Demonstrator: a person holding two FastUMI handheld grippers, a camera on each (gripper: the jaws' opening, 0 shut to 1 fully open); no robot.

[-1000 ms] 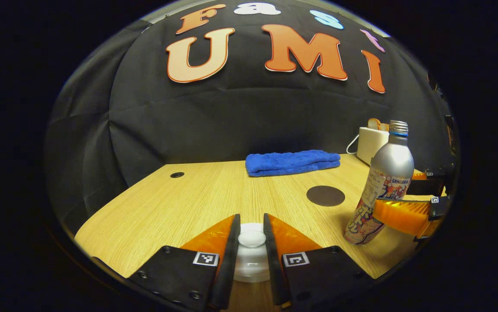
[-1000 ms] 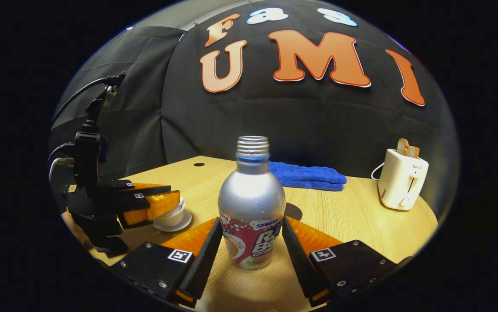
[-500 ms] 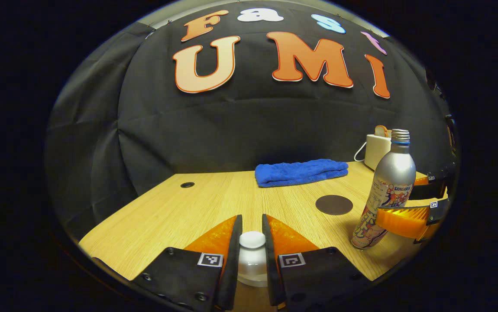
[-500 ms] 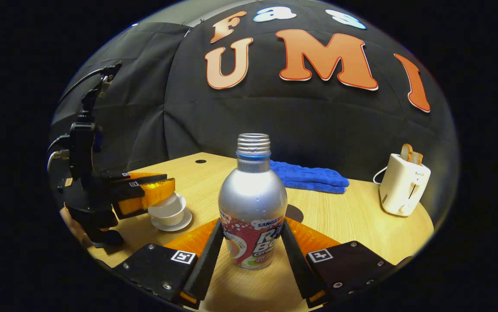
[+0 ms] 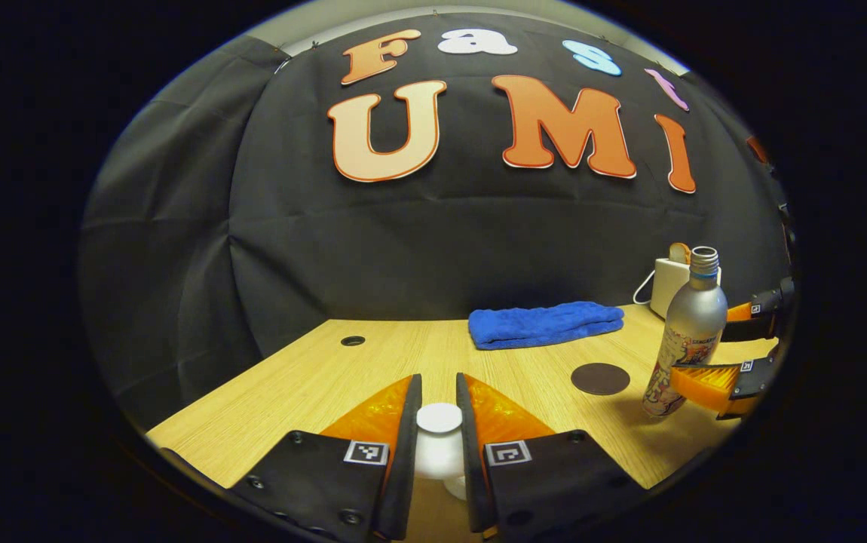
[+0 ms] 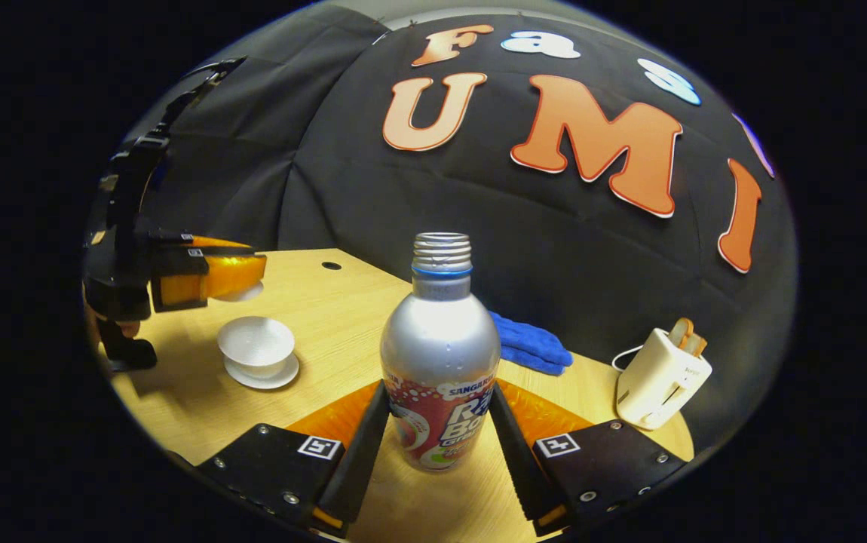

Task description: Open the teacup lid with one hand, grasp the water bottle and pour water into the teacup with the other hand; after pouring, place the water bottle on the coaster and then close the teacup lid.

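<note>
- Two grippers are at work over the wooden table (image 5: 313, 377).
- Left gripper (image 5: 439, 422) pinches the white lid (image 5: 439, 417) by its knob, both fingers pressed on it; in the right gripper view the left gripper (image 6: 211, 277) holds the lid (image 6: 241, 292) in the air, above and a little behind the cup.
- Cup (image 6: 256, 345) stands open on its saucer (image 6: 261, 375), near the left edge of the table (image 6: 328, 317).
- Right gripper (image 6: 439, 422) is closed on the bottle (image 6: 439, 354), one finger on each side of the printed lower part; the bottle has no cap.
- In the left gripper view the bottle (image 5: 686, 339) hangs slightly tilted, its base off the table, with the right gripper (image 5: 709, 377) around it.
- Dark round coaster (image 5: 600, 378) lies bare just beside the bottle, between it and the left gripper.
- Blue towel (image 5: 545, 324) lies folded at the back of the table, behind the coaster.
- White toaster (image 6: 662, 377) with bread in it stands at the far right, well apart from the cup.
- Between bottle and cup the table is free.
</note>
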